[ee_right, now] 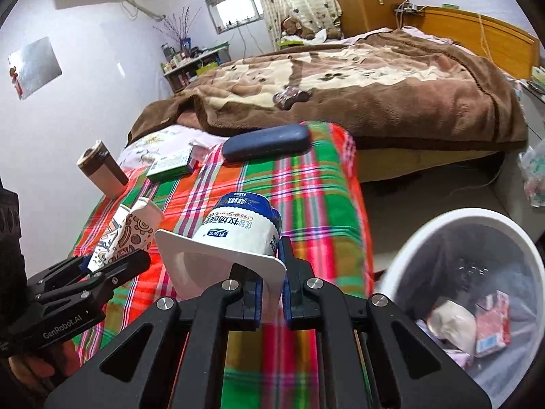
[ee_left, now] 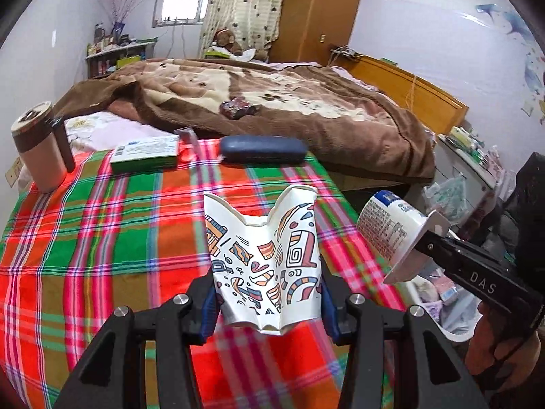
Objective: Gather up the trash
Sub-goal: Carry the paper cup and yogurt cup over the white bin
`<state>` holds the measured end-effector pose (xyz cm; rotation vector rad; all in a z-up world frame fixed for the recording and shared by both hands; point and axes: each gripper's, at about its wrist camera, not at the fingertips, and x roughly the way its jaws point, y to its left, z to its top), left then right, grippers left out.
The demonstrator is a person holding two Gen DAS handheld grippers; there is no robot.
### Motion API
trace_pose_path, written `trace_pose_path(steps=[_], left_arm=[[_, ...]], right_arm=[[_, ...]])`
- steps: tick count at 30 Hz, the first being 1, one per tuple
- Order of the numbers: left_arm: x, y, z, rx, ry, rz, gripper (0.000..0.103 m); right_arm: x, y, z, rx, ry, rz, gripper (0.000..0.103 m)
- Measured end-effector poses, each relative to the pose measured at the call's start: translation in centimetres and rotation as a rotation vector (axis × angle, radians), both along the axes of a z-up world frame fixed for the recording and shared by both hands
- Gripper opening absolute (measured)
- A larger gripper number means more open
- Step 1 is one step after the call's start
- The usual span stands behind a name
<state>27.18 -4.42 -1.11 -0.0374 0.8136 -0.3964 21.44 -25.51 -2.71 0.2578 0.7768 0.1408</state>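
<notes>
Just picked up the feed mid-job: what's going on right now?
A person is clearing trash off the plaid table, one hand-held gripper per hand. The left hand-held gripper is clamped on a crushed paper cup, and the right hand-held gripper pinches the rim of a yogurt cup. Both are lifted off the table. The white bin sits beside the table on the right and already has trash in it. Neither item has been dropped yet.
</notes>
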Motion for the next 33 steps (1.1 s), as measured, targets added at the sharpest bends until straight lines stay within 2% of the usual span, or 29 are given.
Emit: trace_pose_path(steps=[16, 25, 33], left_arm=[[-5.3, -9.0, 2.7, 0.018, -0.05, -0.141, 0.049], [-7.1, -14.4, 2.3, 0.048, -0.062, -0.216, 0.05], [-8.0, -19.1, 0.8, 0.076, -0.034, -0.288, 0.05]], right_arm=[[-4.8, -6.4, 1.6, -0.007, -0.047, -0.11, 0.009], [-6.2, -9.6, 1.4, -0.071, -0.039, -0.165, 0.009], [-6.6, -12.8, -0.4, -0.119, 0.035, -0.214, 0.009]])
